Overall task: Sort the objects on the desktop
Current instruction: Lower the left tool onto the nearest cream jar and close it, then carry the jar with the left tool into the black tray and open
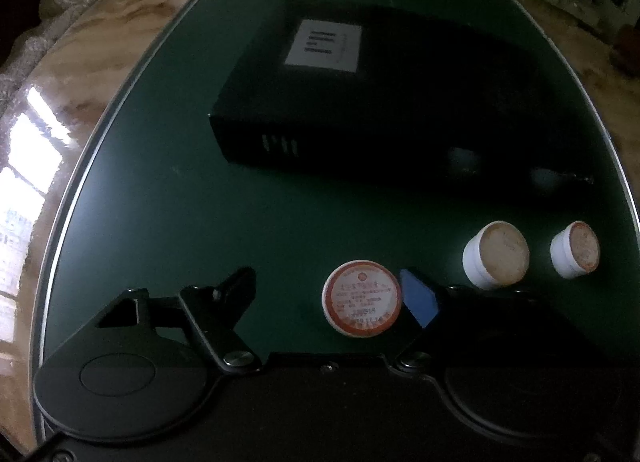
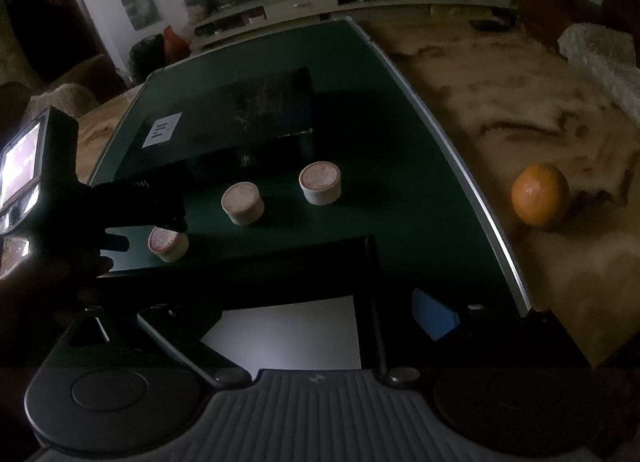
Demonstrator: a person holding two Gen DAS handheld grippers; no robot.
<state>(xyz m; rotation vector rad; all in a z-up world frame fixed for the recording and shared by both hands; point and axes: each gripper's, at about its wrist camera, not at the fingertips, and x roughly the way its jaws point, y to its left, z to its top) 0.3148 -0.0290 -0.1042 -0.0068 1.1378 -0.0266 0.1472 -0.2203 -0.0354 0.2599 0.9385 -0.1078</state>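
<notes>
Three small white round jars with reddish lids stand on a dark green mat [image 1: 168,190]. In the left wrist view my left gripper [image 1: 332,298] is open, with the nearest jar [image 1: 362,299] standing between its fingers, close to the blue-padded right finger [image 1: 420,298]. The two other jars [image 1: 496,255] [image 1: 575,249] stand to the right. In the right wrist view the same jars show [image 2: 168,243] [image 2: 243,203] [image 2: 320,183], and the left gripper [image 2: 160,230] reaches over the leftmost one. My right gripper [image 2: 320,314] is open and empty, above a black box [image 2: 304,262].
A large black box with a white label [image 1: 324,47] lies at the back of the mat; it also shows in the right wrist view [image 2: 240,118]. An orange [image 2: 540,196] sits on the marbled table right of the mat's edge. Chairs and shelves stand beyond.
</notes>
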